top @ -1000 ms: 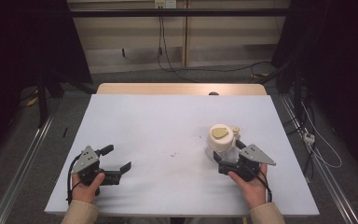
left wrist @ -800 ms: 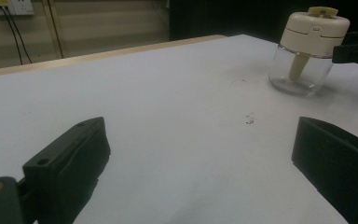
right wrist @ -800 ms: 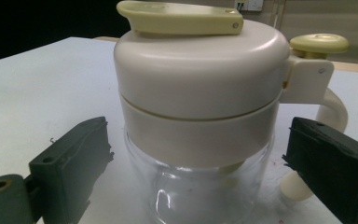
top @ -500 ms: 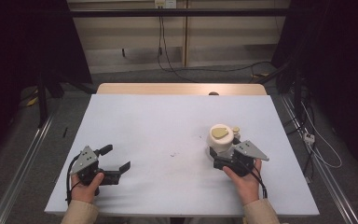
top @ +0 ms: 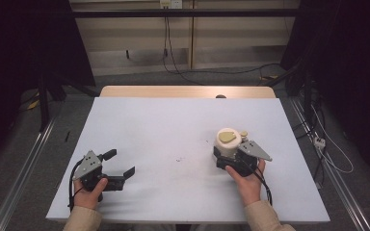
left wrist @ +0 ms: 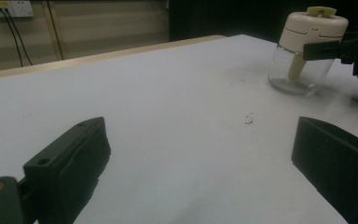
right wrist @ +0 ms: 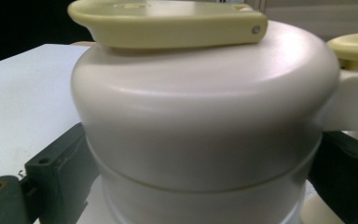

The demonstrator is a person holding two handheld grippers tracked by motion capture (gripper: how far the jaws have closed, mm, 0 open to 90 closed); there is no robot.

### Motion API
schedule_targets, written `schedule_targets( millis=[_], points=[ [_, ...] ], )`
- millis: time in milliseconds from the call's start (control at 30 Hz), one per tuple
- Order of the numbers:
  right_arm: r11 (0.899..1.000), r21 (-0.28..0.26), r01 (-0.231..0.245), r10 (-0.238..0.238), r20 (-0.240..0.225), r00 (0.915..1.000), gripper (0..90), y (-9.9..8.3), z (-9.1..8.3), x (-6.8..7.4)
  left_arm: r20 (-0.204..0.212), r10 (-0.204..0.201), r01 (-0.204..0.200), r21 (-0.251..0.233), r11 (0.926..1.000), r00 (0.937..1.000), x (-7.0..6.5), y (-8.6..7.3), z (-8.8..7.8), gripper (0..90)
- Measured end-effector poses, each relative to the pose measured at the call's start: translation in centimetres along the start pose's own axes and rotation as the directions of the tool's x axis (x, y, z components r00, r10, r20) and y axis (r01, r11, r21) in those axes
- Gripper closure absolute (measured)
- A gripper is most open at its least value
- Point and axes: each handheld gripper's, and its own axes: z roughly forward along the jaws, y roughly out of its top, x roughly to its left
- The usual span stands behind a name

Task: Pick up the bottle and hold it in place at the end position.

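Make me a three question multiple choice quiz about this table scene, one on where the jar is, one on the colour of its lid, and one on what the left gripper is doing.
1. Where does the jar stand on the table?
A. On the person's right side, at the right gripper
B. At the far left corner
C. Between the jaws of the left gripper

2. What colour is the jar's lid?
A. Red
B. Cream white with a pale yellow flap
C. Black

3. How does the left gripper stand?
A. Shut on the jar
B. Shut on a cloth
C. Open, with nothing between its jaws

Answers:
1. A, as the high view shows the jar right of centre, against the right gripper.
2. B, as the right gripper view shows a cream lid with a yellow flap on top.
3. C, as the left gripper view shows bare table between two jaws set wide apart.
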Motion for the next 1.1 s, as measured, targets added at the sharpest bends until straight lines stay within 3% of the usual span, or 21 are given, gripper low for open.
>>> schedule_targets(
  millis=[667,1100],
  points=[
    [1.0,-0.019,-0.024,0.024,0.029,0.9993,6.3,0.2,0.96,0.32,0.002,0.009,-0.009,0.008,0.9999,1.0,0.04,-0.02,0.11,3.7],
    [0.999,-0.048,-0.027,0.028,0.01,0.9996,6.8,0.51,0.76,0.07,0.003,0.006,-0.007,0.006,1.0,1.0,0.03,-0.04,0.15,3.7]
  ],
)
